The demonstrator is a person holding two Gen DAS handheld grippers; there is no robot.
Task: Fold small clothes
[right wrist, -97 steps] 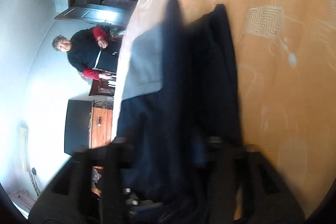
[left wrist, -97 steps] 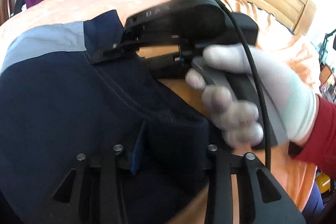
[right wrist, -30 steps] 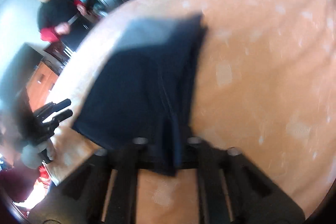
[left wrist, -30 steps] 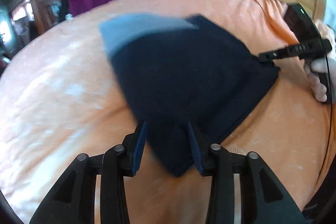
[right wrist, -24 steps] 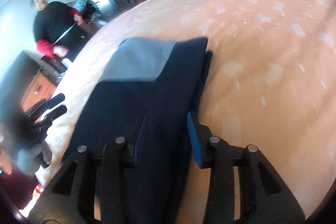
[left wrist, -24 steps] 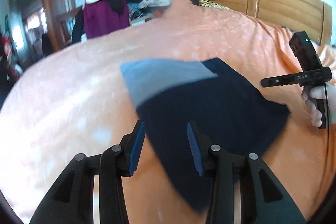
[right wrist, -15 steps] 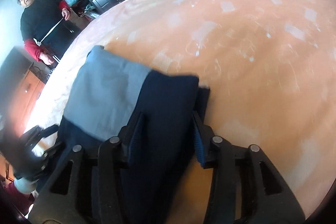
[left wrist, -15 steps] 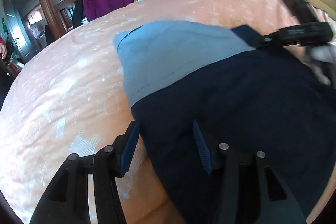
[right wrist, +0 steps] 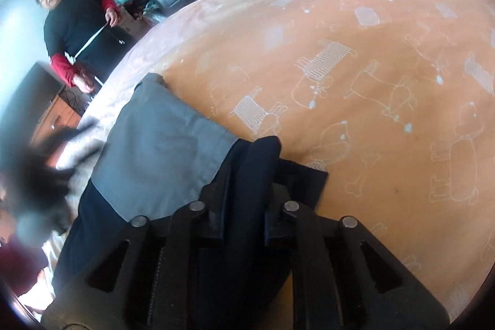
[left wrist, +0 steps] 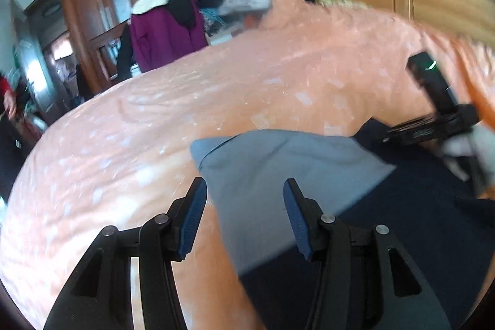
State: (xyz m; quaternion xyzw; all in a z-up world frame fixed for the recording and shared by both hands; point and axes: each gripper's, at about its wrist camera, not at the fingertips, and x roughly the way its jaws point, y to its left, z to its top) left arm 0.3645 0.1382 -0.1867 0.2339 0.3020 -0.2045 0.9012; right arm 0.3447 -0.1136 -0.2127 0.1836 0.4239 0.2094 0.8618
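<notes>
Now released by the left gripper (left wrist: 243,212), jaws standing apart and hovering over the grey band; lying flat on the orange bed (left wrist: 154,144): the navy garment (right wrist: 161,153); pinching its dark folded edge at right, the right gripper (right wrist: 244,206).

The right claw (right wrist: 244,206) is pinching a dark navy fold of the garment (right wrist: 161,150), whose grey panel is lying flat on the orange bedspread (right wrist: 371,67) printed with white animal outlines. At the far left a person in black with red sleeves (right wrist: 77,33) is standing beside the bed, and a blurred dark shape is showing lower down.
</notes>
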